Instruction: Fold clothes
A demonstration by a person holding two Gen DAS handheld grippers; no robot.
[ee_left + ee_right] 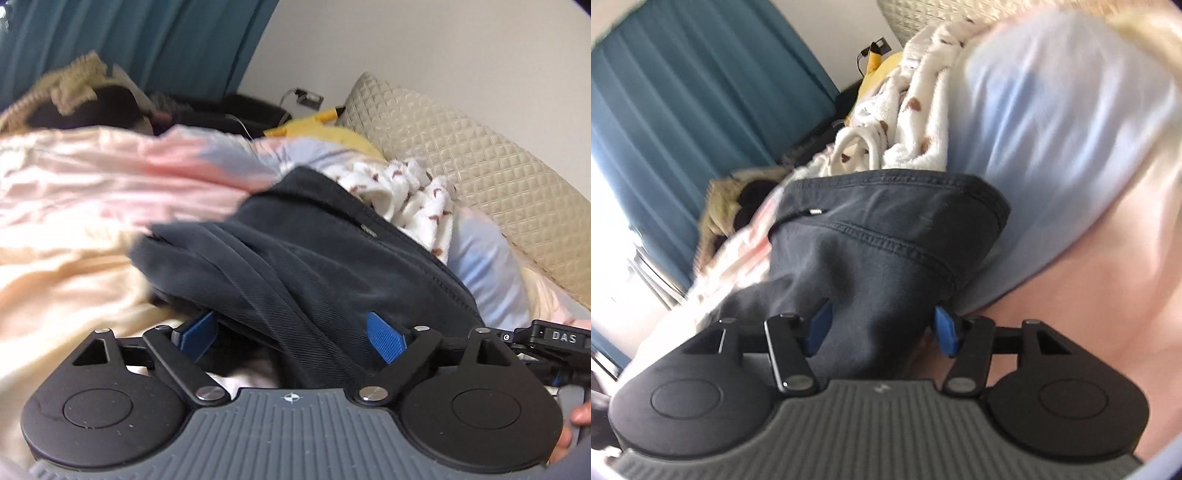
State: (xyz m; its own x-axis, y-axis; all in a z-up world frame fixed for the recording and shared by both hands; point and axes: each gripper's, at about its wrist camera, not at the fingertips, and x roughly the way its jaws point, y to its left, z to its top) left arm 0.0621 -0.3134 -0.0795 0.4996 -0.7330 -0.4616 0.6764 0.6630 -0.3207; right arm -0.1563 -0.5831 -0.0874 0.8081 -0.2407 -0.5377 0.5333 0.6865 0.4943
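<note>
Left gripper (291, 334): fingers spread wide, the dark navy garment (303, 258) draped between them, not pinched. The garment lies on the pastel bedspread (92, 192), its long axis running ahead from both grippers. Right gripper (881, 328): fingers partly spread, cloth between, unclamped. Both hands equally near.

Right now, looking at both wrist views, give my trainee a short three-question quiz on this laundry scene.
1. True or false: the dark navy garment lies between the blue pads of the left hand-held gripper.
2. What colour is the curtain? A teal, B red, C white.
3. Fill in: the white fleece behind the garment has ____ spots.

Key: 1 true. 2 A. 3 brown.
</note>
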